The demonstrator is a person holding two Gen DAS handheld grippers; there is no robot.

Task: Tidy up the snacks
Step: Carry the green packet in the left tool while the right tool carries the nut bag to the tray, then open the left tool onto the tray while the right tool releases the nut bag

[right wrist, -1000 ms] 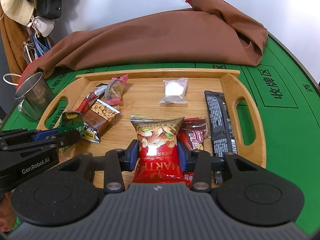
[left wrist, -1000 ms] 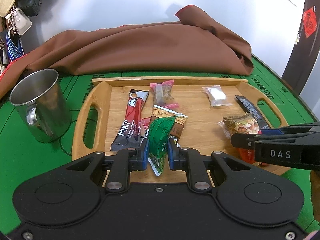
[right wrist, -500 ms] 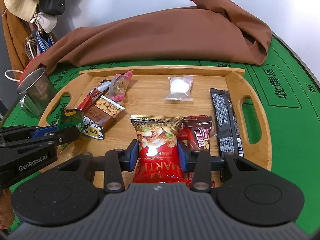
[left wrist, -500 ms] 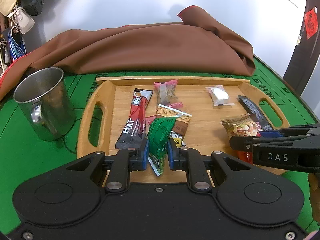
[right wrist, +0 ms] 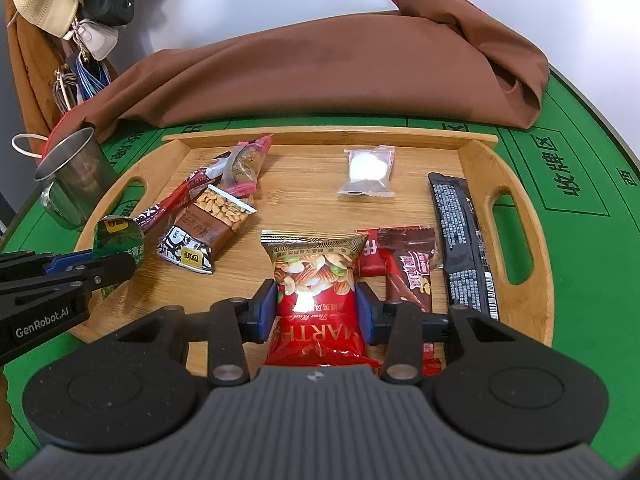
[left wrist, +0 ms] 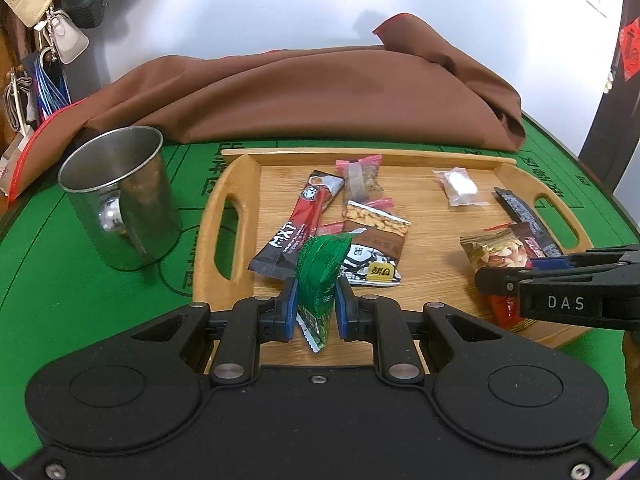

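Note:
A wooden tray [left wrist: 236, 176] on the green table holds several snack packets. My left gripper [left wrist: 316, 292] is shut on a green packet [left wrist: 320, 268], held upright just above the tray's near left part; from the right wrist view the same packet [right wrist: 116, 236] sticks up from the left gripper [right wrist: 120, 268]. My right gripper [right wrist: 316, 304] is shut on a red mixed-nut packet [right wrist: 312, 272], its pads pressing both sides, over the tray's near edge [right wrist: 480, 160]. In the left wrist view that gripper [left wrist: 492, 280] comes in from the right with the nut packet [left wrist: 496, 250].
On the tray lie a peanut bar [left wrist: 376, 228], a red stick pack [left wrist: 300, 224], a pink-ended packet [left wrist: 360, 180], a white sweet [left wrist: 460, 186], a black bar [right wrist: 464, 232] and a brown-red bar [right wrist: 408, 272]. A steel mug [left wrist: 120, 200] stands left of the tray. Brown cloth [left wrist: 320, 96] lies behind.
My left gripper has drifted slightly to the left with the green packet still in it. The right gripper has kept still on the nut packet.

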